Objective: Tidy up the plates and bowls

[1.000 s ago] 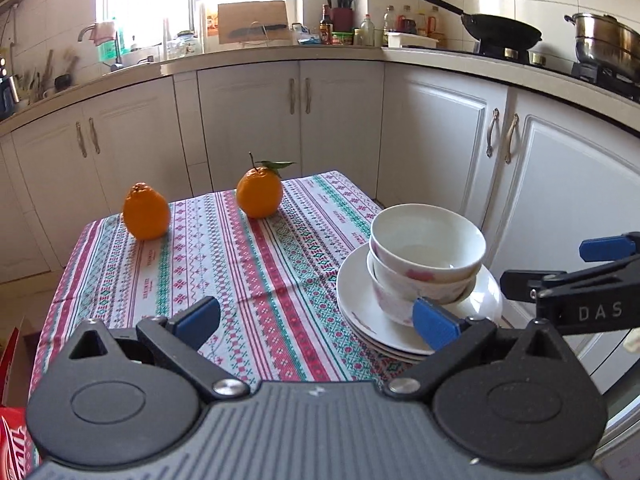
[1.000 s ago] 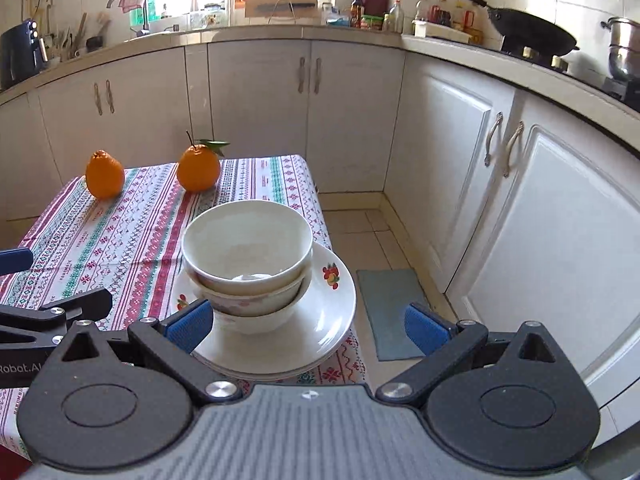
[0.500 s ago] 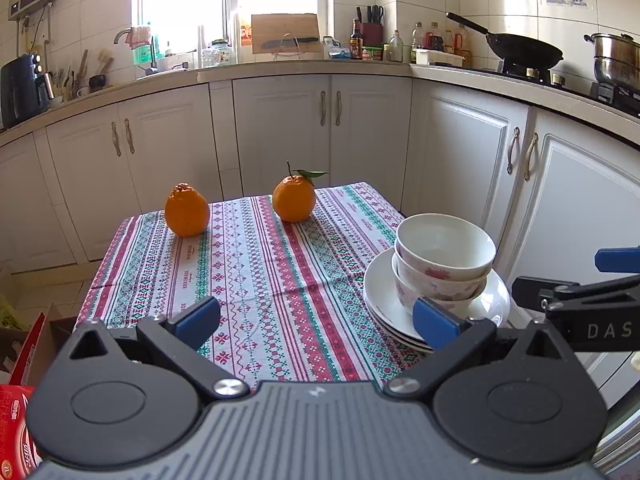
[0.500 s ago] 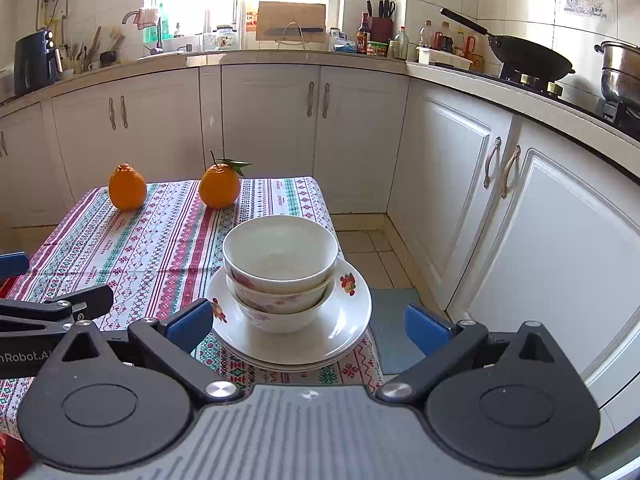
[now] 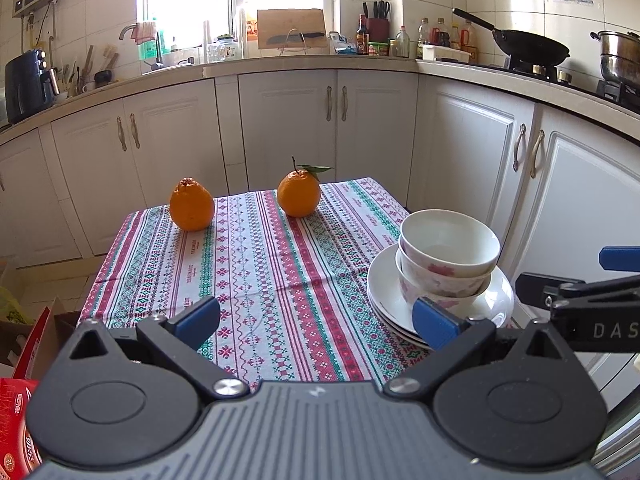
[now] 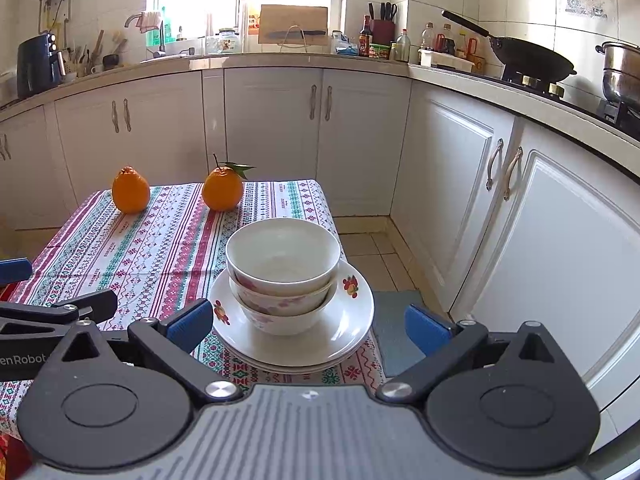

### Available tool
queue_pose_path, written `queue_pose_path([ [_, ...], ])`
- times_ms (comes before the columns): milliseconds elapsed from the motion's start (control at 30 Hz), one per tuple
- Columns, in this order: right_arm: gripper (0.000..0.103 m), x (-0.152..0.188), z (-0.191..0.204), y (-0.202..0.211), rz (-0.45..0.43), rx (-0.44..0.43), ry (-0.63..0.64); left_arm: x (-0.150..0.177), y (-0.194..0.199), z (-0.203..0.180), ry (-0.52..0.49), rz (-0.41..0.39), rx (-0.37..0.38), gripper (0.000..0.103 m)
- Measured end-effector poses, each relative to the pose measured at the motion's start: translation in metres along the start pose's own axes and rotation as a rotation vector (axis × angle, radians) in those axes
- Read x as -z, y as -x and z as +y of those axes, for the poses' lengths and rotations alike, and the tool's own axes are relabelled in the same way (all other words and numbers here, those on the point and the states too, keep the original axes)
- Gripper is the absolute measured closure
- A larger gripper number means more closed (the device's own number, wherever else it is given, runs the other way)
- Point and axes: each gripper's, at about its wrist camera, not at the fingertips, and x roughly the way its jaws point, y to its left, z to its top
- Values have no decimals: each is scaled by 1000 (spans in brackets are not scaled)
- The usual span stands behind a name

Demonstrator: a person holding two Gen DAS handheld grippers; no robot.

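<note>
Stacked white flowered bowls (image 5: 446, 256) (image 6: 282, 268) sit on a pile of white plates (image 5: 384, 292) (image 6: 344, 328) at the near right corner of the striped tablecloth (image 5: 256, 260) (image 6: 160, 240). My left gripper (image 5: 316, 318) hovers open over the table's near edge, the stack just beyond its right fingertip. My right gripper (image 6: 308, 322) is open and empty, held back from the stack, which shows between its blue fingertips. Each gripper appears at the side of the other's view.
Two oranges (image 5: 192, 210) (image 5: 299, 194) rest at the table's far end. White cabinets (image 6: 560, 240) run close along the right side, with a wok (image 6: 528, 58) and pot (image 6: 622, 74) on the stove. A red box (image 5: 16, 420) stands at the lower left.
Both grippers have drawn back and risen from the stack, so the bowls and plates look smaller and farther. The stack has stayed in place. Both grippers stayed open.
</note>
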Motion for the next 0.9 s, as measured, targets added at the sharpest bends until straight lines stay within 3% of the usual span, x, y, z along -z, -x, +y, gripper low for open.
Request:
queue_pose_path([
  [900,0,-2,-2,-3,-3,-6,8,-2,-2,-1,4,17,-10,2],
])
